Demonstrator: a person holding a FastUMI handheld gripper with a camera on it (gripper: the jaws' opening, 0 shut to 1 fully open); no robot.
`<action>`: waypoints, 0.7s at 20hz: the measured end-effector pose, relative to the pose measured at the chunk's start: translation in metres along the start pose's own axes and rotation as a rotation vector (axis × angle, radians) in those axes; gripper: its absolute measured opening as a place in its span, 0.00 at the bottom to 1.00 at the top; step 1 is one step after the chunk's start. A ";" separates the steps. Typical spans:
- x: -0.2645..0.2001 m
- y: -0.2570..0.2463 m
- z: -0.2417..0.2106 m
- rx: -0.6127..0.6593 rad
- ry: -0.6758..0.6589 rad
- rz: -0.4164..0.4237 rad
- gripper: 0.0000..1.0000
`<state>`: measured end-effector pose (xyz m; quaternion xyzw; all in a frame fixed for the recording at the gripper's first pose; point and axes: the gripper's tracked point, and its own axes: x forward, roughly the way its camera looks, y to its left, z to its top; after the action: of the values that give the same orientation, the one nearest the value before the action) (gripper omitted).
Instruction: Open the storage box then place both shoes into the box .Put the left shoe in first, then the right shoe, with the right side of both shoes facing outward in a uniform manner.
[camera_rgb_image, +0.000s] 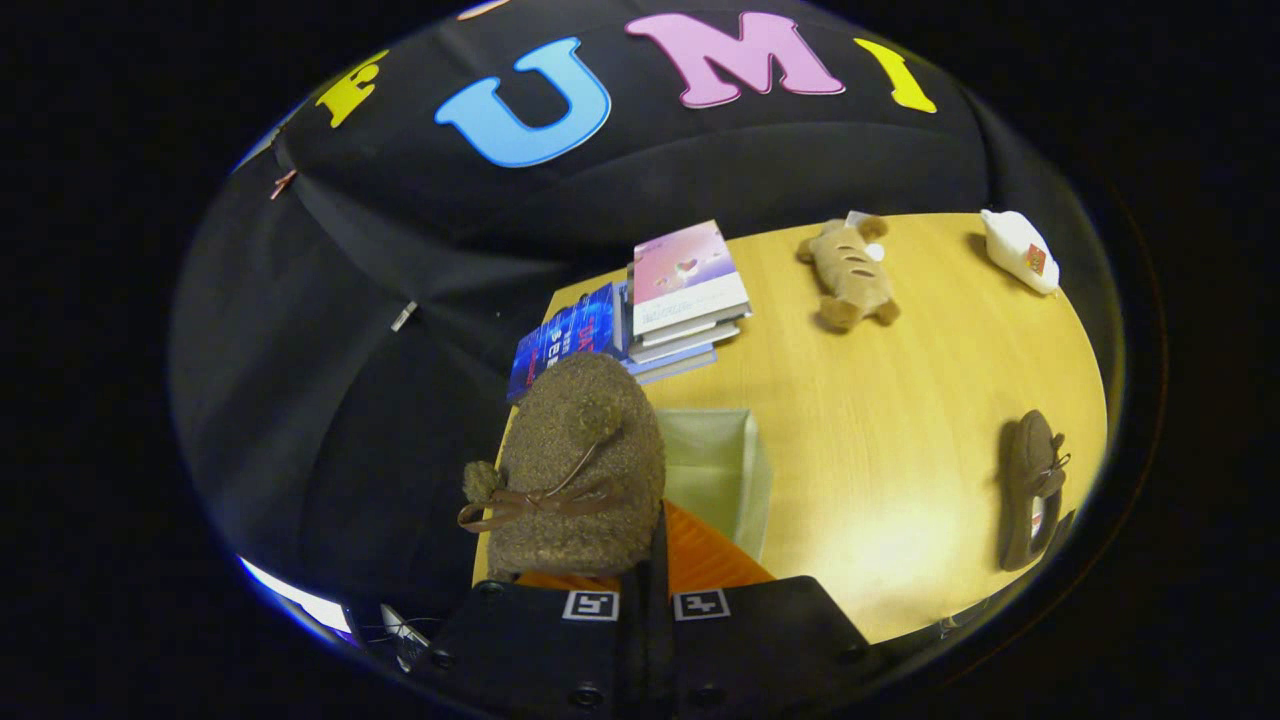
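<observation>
Fuzzy brown fabric covers the shoe (580, 470) held up just ahead of the gripper (648, 560), its long axis running away from the fingers, its rounded toe pointing toward the stack of books (685, 295). A thin brown bow with a pompom lies across its upper. The fingers appear drawn close together with the shoe's rear edge caught between them, though the contact itself is hidden, so a firm clench on it is likely rather than certain.

Directly below and beside the shoe sits the storage box (745, 480), open at the top, pale walls showing and nothing visible inside; an orange panel (710, 560) lies against its near side. The box stands near the wooden table's (900, 400) edge next to the dark cloth wall.

Well apart, near the table's opposite edge, the second brown shoe (1032, 490) lies lengthwise. Bare tabletop spreads between box and that shoe. Farther off rest a plush toy (850, 275) and a white bottle (1020, 250).
</observation>
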<state>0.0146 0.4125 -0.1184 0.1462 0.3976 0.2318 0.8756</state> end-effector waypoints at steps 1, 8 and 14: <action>0.011 0.003 -0.009 0.000 0.010 -0.017 0.05; 0.078 0.005 -0.059 0.012 0.083 -0.119 0.07; 0.102 0.016 -0.077 0.020 0.130 -0.129 0.20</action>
<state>0.0103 0.4852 -0.2250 0.1138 0.4644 0.1796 0.8597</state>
